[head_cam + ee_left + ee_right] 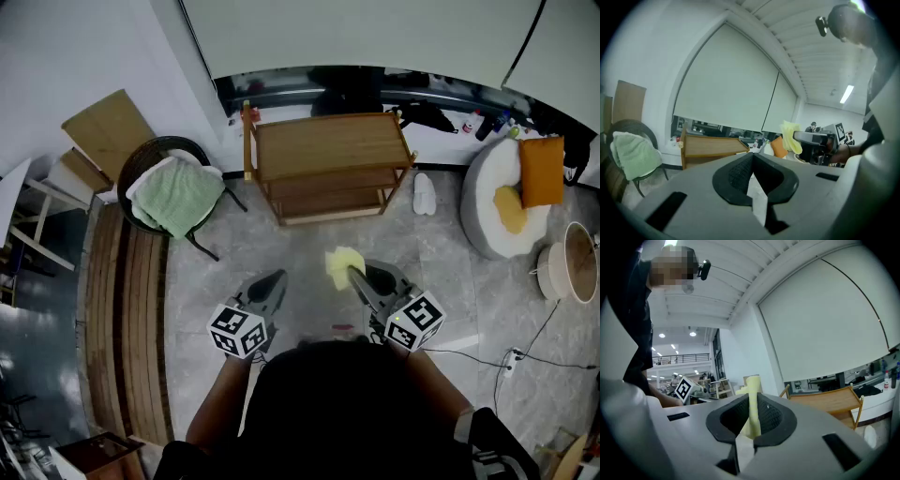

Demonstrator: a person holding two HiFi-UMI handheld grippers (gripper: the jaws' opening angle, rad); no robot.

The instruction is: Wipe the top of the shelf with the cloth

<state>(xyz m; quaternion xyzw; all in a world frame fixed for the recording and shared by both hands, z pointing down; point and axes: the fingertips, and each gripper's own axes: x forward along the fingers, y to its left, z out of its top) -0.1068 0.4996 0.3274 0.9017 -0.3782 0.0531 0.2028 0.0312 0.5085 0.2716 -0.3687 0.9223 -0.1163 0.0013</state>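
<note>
Person stands facing the wooden shelf, yellow cloth in the right gripper.
Right gripper (355, 275) has its jaws clamped on the cloth (342, 262), which sticks up between them and is held in the air, well short of the shelf (330, 142). Left gripper (273, 284) has its jaws pressed together with nothing between them, beside the right one. Shelf top is bare wood. A chair (150, 159) with a green towel (178, 194) stands left of the shelf.

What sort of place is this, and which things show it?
Probably a furnished living-room corner, perhaps staged inside a larger hall: a wooden shelf, a wicker chair draped with a green towel, and a round grey seat with orange cushions stand on a tiled floor.
</note>
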